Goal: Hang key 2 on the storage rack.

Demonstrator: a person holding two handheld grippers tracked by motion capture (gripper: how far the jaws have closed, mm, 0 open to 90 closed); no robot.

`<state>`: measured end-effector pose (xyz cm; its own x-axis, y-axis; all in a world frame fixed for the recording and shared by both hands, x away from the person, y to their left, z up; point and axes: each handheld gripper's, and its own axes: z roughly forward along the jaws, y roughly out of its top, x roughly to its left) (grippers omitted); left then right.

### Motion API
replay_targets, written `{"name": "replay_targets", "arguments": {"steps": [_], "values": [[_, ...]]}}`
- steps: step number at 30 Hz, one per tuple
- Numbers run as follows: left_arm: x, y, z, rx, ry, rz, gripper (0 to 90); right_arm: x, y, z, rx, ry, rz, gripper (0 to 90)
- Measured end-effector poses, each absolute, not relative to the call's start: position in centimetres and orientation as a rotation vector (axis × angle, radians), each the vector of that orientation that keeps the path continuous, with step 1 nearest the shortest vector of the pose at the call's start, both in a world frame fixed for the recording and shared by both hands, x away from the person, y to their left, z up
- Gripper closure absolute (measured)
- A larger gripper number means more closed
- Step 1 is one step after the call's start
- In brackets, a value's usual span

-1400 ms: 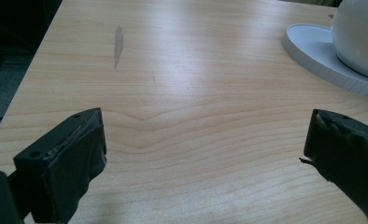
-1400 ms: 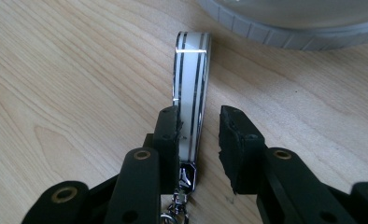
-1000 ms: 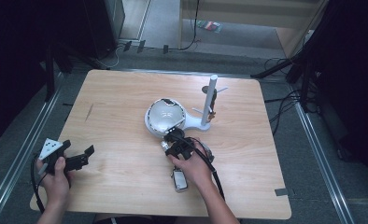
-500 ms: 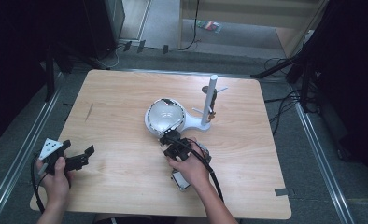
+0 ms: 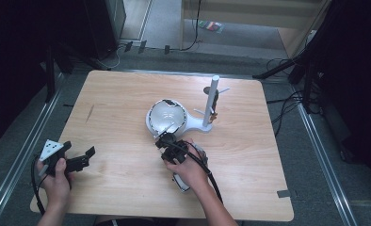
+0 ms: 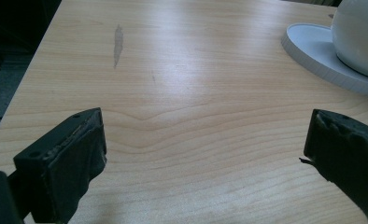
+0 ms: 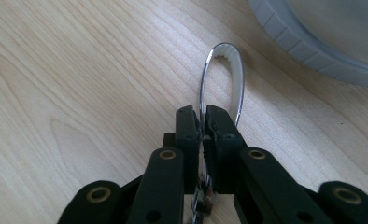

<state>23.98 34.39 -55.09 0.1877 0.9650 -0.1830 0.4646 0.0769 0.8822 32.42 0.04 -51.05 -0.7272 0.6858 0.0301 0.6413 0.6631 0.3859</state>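
Note:
A thin silvery-white band point(image 7: 238, 70), bent into a loop with a ribbed inner edge, lies on the wood beside the dome's base. My right gripper point(image 7: 201, 112) is shut on the band's near end, and the loop sticks out past the fingertips. The jaws have just eased open a trifle, with the band still pinched between the pads. From above, the right gripper point(image 5: 164, 140) sits just in front of the white dome point(image 5: 165, 115). My left gripper point(image 5: 78, 148) stands open and empty at the table's left front edge, its wide jaws over bare wood point(image 6: 205, 140).
The dome rests on a round white base point(image 6: 313, 46) joined to an upright white post point(image 5: 213, 101) with small side pegs and a dark item hanging on it. The wooden table point(image 5: 117, 94) carries a dark streak at the left. Cables lie on the floor behind.
My right hand has edged slightly left, toward the front of the dome, with the band in its jaws. The left hand has stayed put.

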Motion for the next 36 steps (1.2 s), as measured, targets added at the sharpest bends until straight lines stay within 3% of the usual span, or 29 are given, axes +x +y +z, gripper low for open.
{"name": "replay_targets", "arguments": {"steps": [4,11,36], "values": [[24.0,34.4,-55.1,1.533,1.419,0.675,0.0,32.4,0.4,-51.5,1.086,2.751,0.536,89.6],[24.0,34.4,-55.1,1.533,1.418,0.677,0.0,31.8,-0.1,-51.2,1.082,2.732,0.598,90.0],[23.8,34.1,-55.1,1.547,1.406,0.711,0.0,29.8,-6.8,-48.5,1.258,2.445,0.822,90.0]]}}
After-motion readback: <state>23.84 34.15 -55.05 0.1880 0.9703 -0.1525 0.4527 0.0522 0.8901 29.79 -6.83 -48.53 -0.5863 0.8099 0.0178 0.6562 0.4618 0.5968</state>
